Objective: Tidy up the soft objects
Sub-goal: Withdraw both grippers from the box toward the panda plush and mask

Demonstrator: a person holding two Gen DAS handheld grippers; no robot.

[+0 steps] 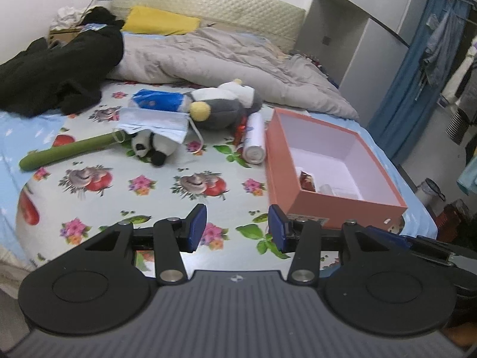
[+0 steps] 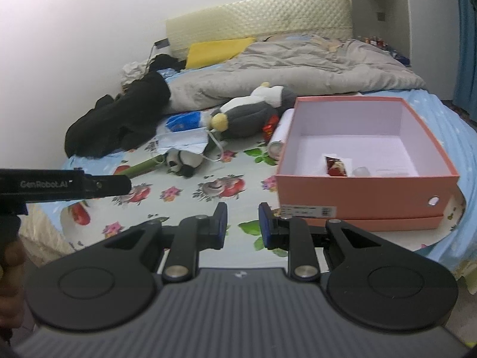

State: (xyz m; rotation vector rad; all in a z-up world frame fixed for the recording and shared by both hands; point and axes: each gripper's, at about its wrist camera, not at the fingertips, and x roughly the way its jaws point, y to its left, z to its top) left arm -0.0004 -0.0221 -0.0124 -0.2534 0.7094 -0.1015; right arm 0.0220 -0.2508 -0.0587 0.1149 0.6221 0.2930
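Note:
On the flowered bed sheet lie a grey and white plush penguin (image 1: 223, 104) (image 2: 253, 110), a small panda plush (image 1: 155, 147) (image 2: 183, 161) on a green stick (image 1: 71, 150), a blue face mask (image 1: 155, 123) and a blue pouch (image 1: 158, 100). A pink open box (image 1: 328, 161) (image 2: 357, 155) stands to the right, holding a small red packet (image 2: 335, 165). My left gripper (image 1: 237, 228) hovers over the sheet near the box's front corner, open and empty. My right gripper (image 2: 241, 225) hangs before the box, its jaws narrowly apart with nothing between them.
A white cylinder (image 1: 253, 137) lies between the penguin and the box. Behind are a grey quilt (image 1: 223, 56), black clothes (image 1: 59, 68) and a yellow pillow (image 1: 161, 21). The left gripper's body (image 2: 59, 186) crosses the right wrist view at the left edge. A wardrobe stands at right.

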